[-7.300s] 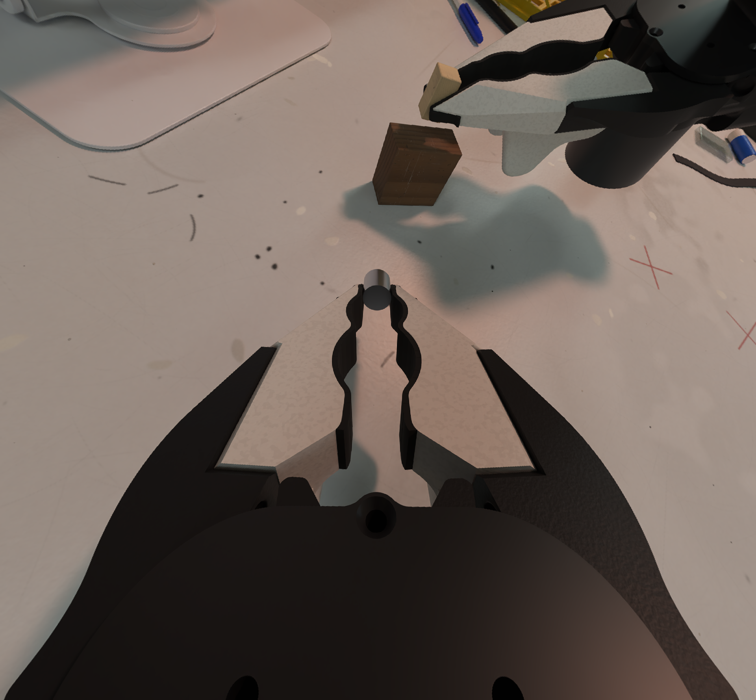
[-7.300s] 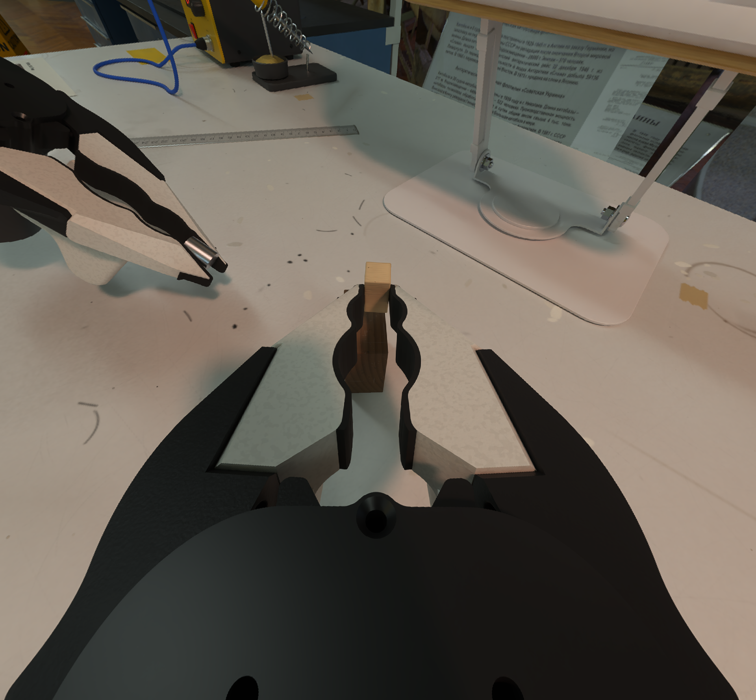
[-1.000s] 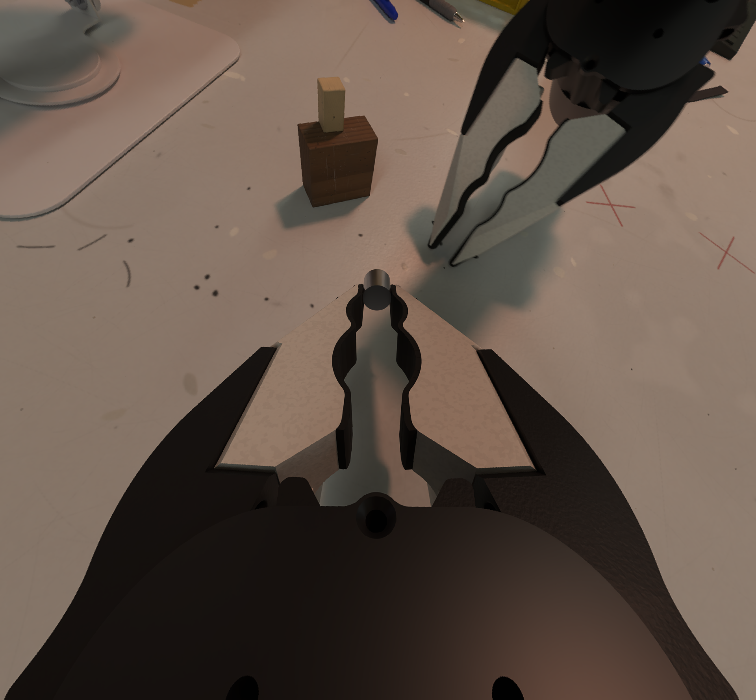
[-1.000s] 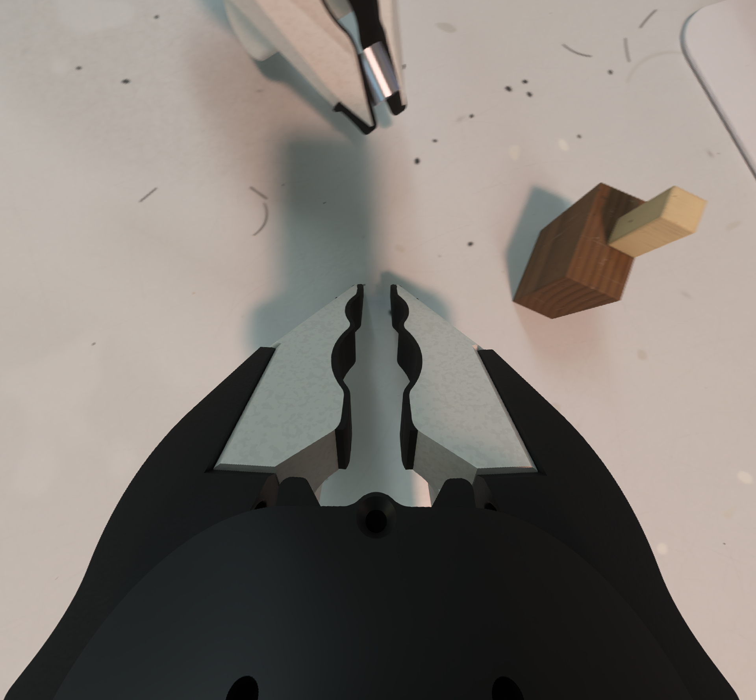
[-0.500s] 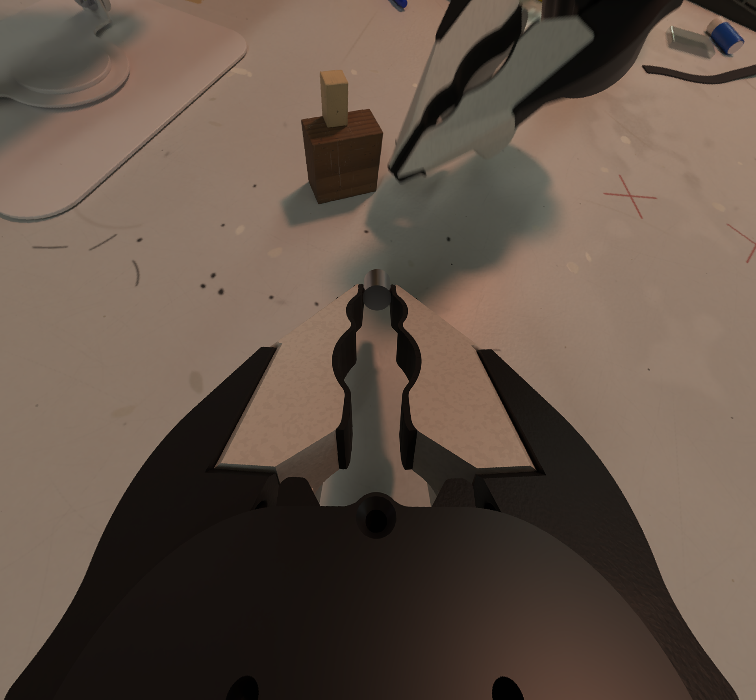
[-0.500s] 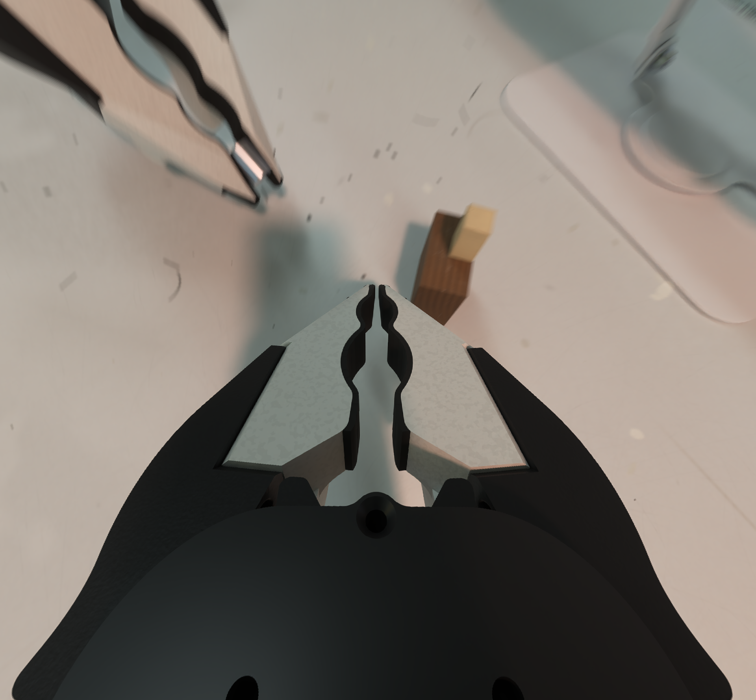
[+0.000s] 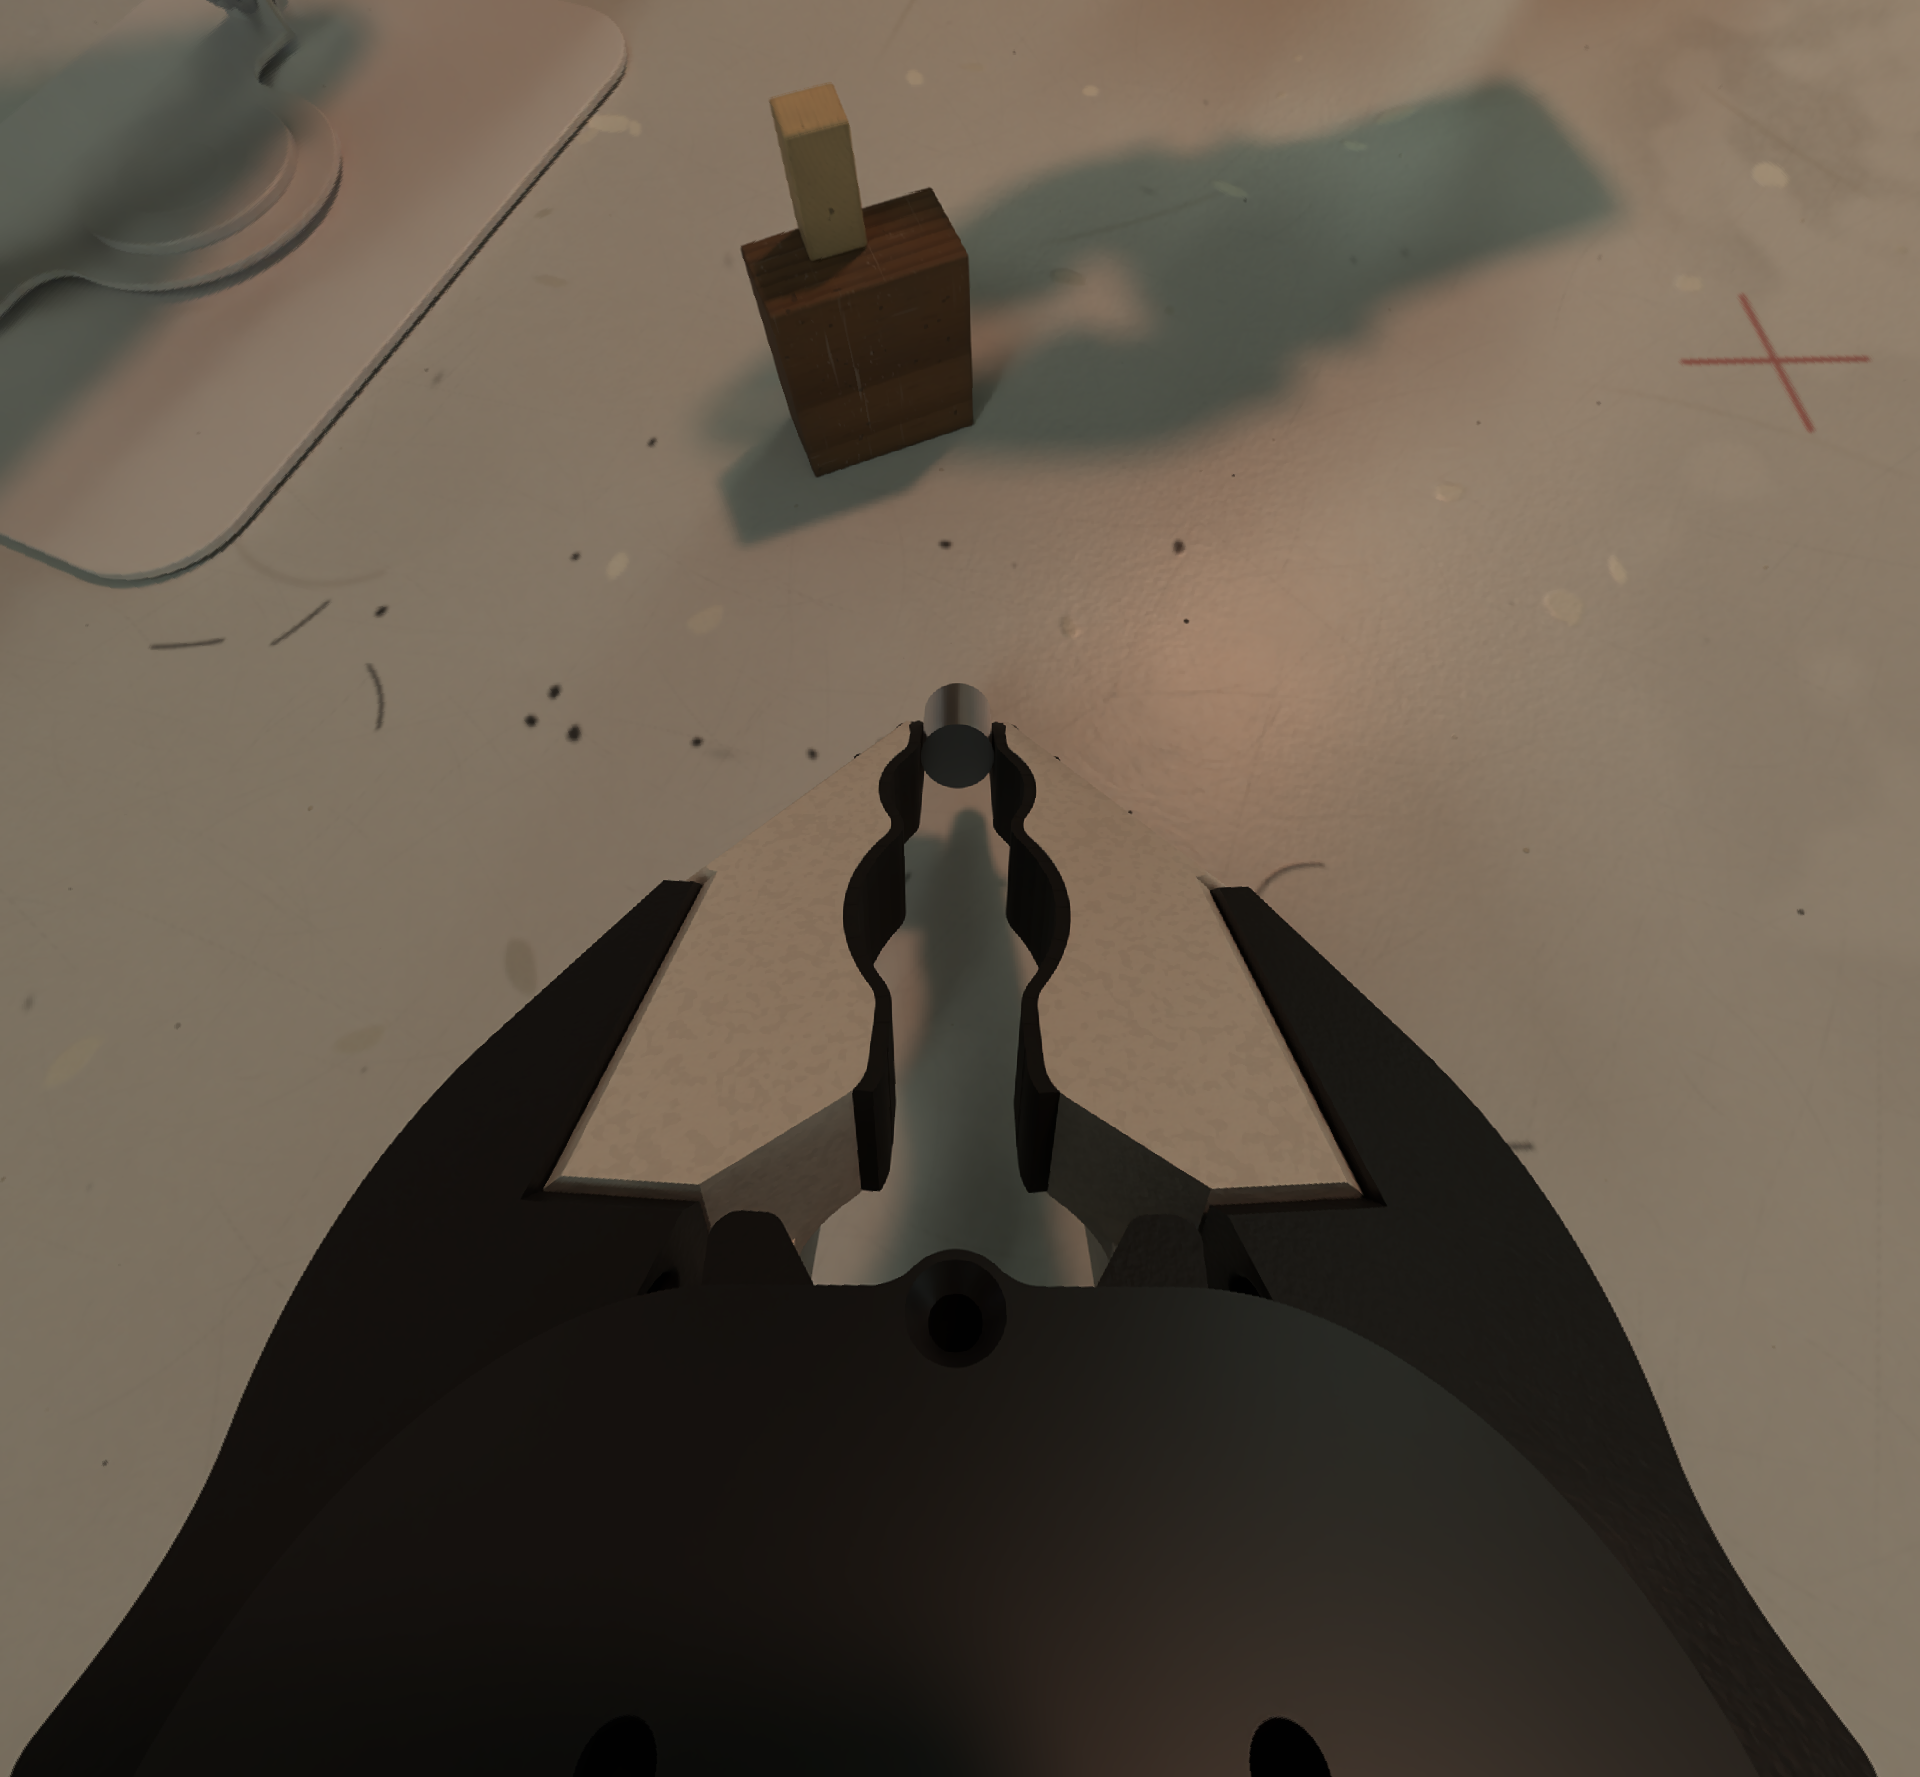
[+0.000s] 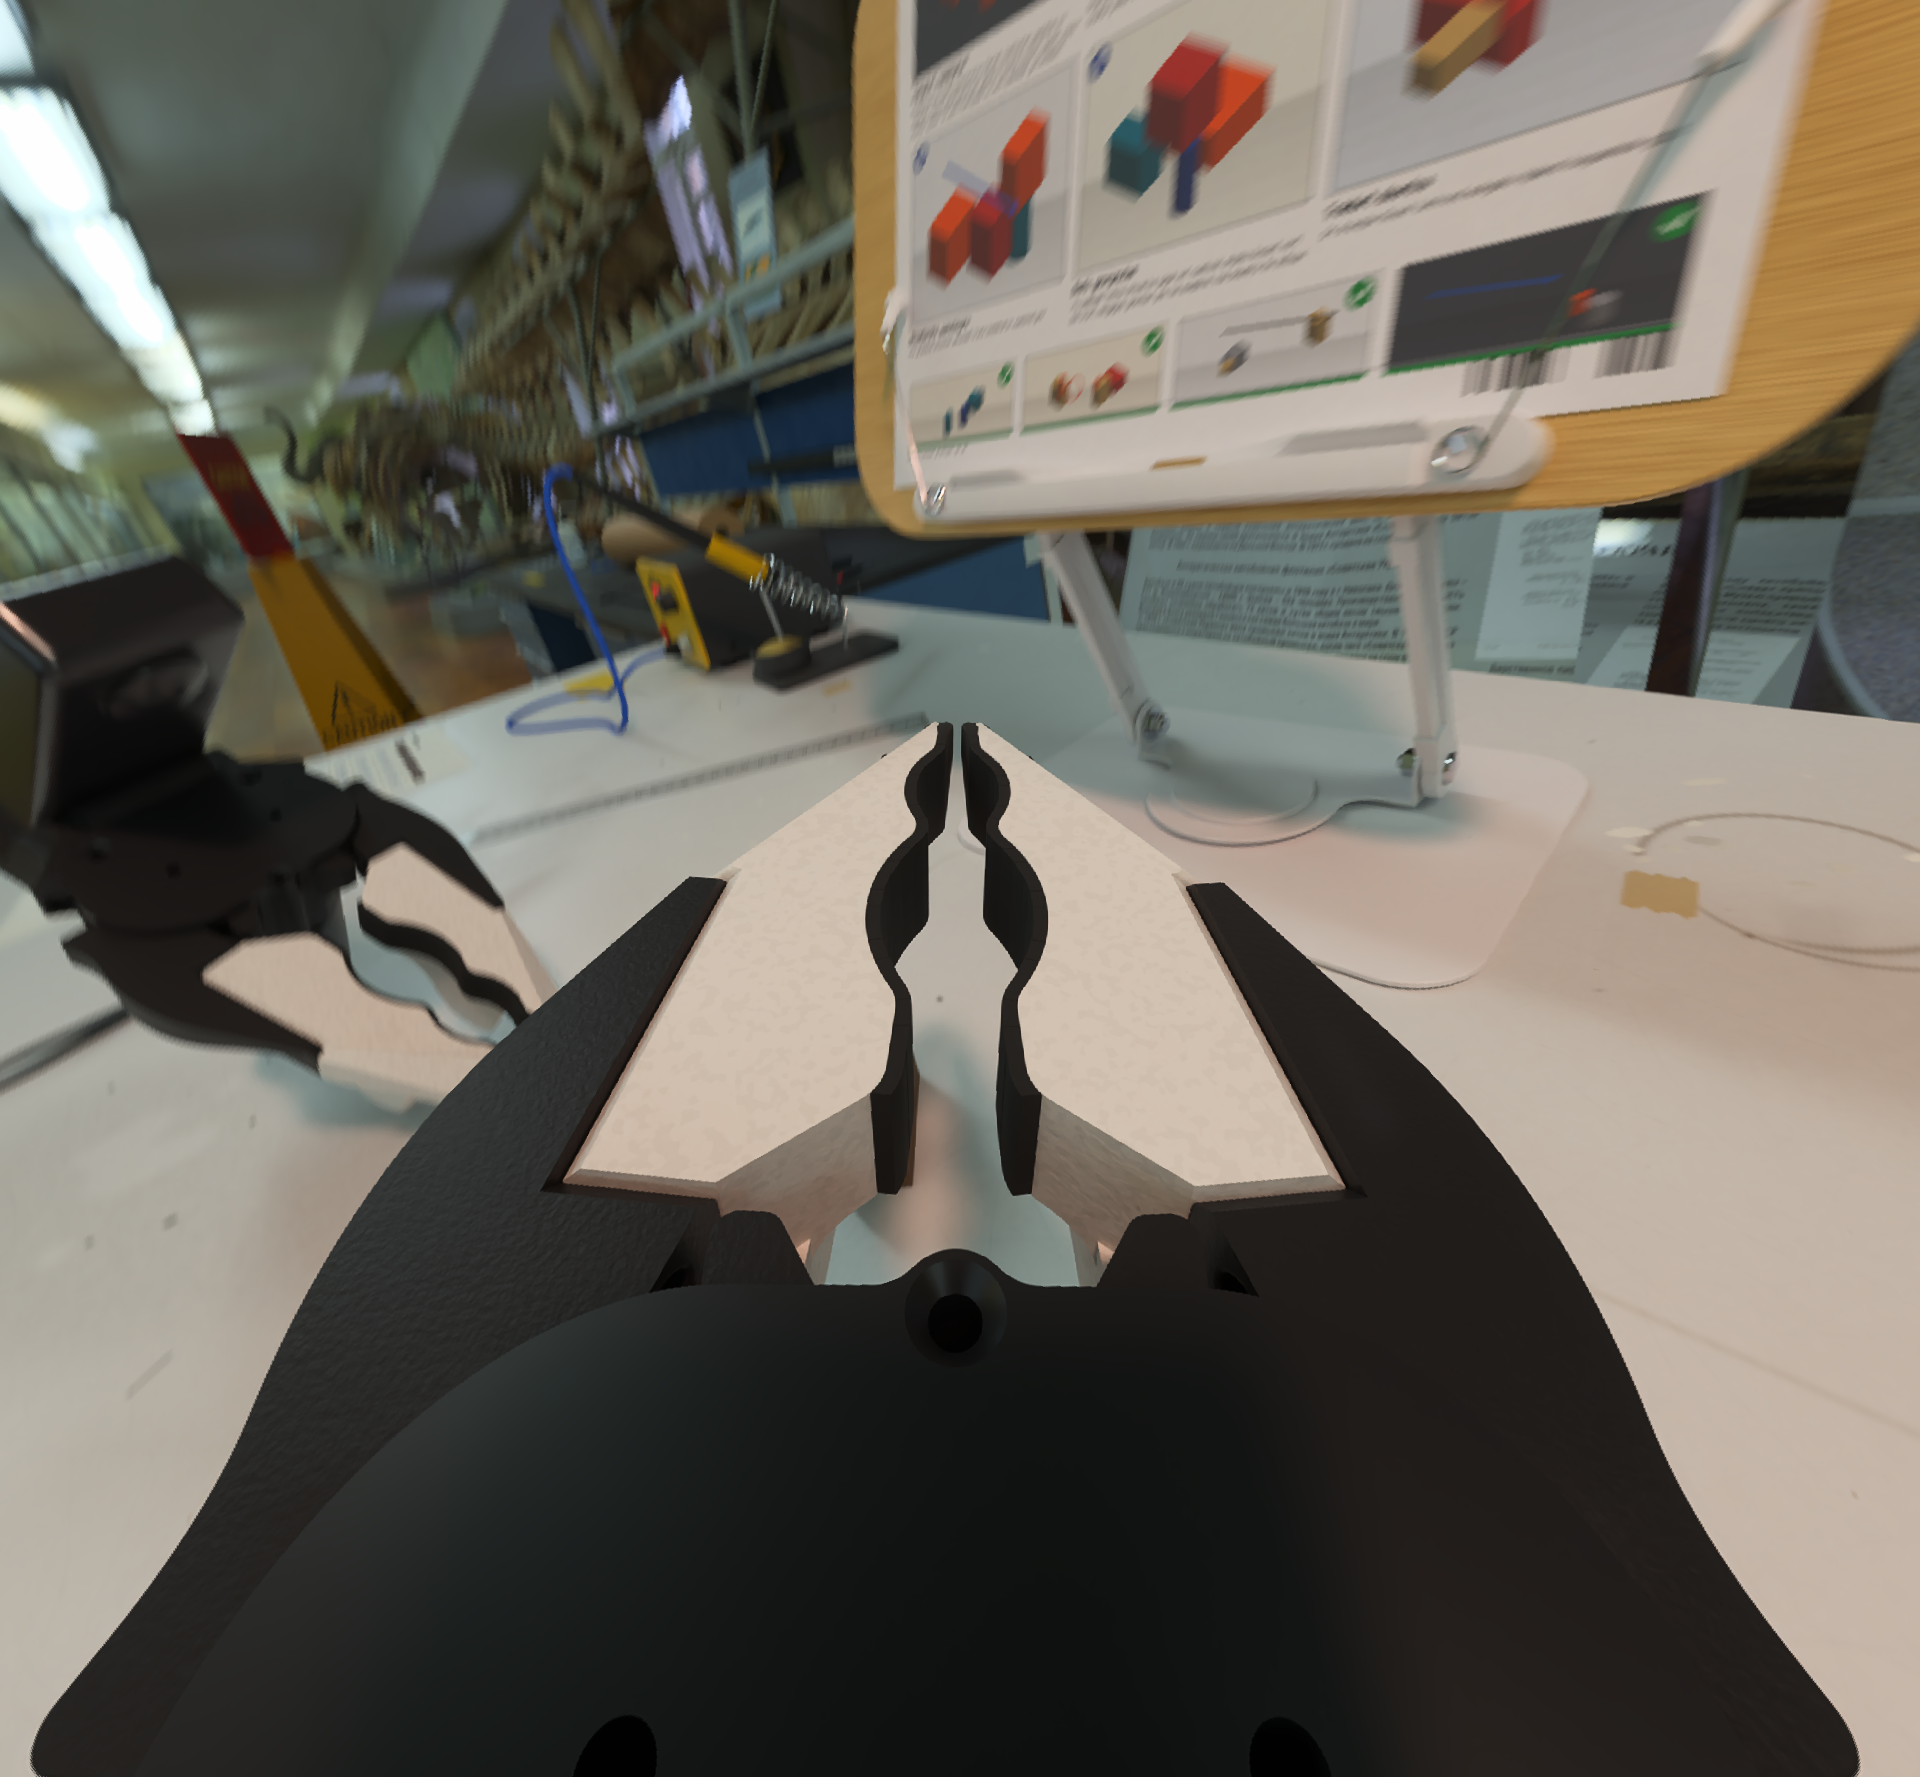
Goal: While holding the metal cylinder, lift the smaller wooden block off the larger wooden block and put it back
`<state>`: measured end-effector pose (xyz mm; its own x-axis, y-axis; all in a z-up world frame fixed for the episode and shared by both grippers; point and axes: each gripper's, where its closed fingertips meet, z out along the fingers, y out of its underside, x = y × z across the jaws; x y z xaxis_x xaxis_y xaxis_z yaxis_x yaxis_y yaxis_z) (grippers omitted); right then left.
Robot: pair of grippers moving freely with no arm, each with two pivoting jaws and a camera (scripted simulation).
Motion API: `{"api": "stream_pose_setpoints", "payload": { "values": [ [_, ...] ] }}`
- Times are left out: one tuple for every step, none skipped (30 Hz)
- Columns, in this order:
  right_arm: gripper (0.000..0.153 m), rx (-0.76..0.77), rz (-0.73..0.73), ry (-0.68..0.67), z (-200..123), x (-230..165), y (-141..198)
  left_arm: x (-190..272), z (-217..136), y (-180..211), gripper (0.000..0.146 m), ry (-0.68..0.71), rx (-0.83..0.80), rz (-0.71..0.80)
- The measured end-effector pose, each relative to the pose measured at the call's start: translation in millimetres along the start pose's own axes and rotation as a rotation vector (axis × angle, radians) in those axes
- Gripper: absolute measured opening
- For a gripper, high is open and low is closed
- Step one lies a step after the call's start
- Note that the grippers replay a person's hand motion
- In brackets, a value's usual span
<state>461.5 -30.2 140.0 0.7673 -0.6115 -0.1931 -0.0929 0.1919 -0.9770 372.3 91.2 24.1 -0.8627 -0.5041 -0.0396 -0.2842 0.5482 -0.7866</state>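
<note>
A: Left gripper (image 7: 958, 759): fingers narrow, clamped on the metal cylinder (image 7: 956, 751) right at the tips. Its round end faces back between the fingers, and the cylinder pokes a little past them, clear of the table (image 7: 1351, 688).

B: Noted. Right gripper (image 8: 956, 740): fingers nearly together, only a thin slit left at the tips, nothing between them. It is raised and looks level across the table.

A: Blocks: ahead of the left fingers and slightly to their left, well apart from the tips. The smaller wooden block (image 7: 819, 171), pale, stands upright on top of the larger wooden block (image 7: 862, 345), dark, which sits on the table.

B: Nothing lies between the left fingertips and the blocks except specks and a broad shadow to the blocks' right. A red cross mark (image 7: 1775, 361) farther right.

A: Left of the blocks, a white stand base (image 7: 312, 273). From the right wrist view the same stand carries a board with a picture sheet (image 8: 1299, 148), beyond the fingertips; a soldering station (image 8: 717, 605) beyond that, to the left.
</note>
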Motion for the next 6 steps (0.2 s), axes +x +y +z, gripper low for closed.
{"api": "stream_pose_setpoints", "payload": {
  "values": [
    [0.001,0.041,0.027,0.013,-4.4,4.0,-5.2,0.6,0.6,0.6,0.012,-0.002,-0.006,0.007],
    [0.001,0.068,0.057,0.014,-7.6,7.2,-8.2,1.2,0.9,0.9,0.012,0.000,-0.009,0.011],
    [0.001,0.078,0.085,0.012,-9.4,10.1,-8.6,1.7,1.1,1.0,0.012,0.005,-0.010,0.012],
    [0.001,0.072,0.106,0.011,-9.8,12.3,-7.1,1.9,1.0,0.9,0.012,0.011,-0.009,0.006],
    [0.001,0.056,0.113,0.013,-9.2,13.5,-4.7,1.6,0.7,0.6,0.012,0.020,-0.006,-0.005],
    [0.002,0.039,0.107,0.017,-7.9,13.7,-2.1,0.9,0.3,0.1,0.012,0.029,-0.002,-0.021]
  ]
}}
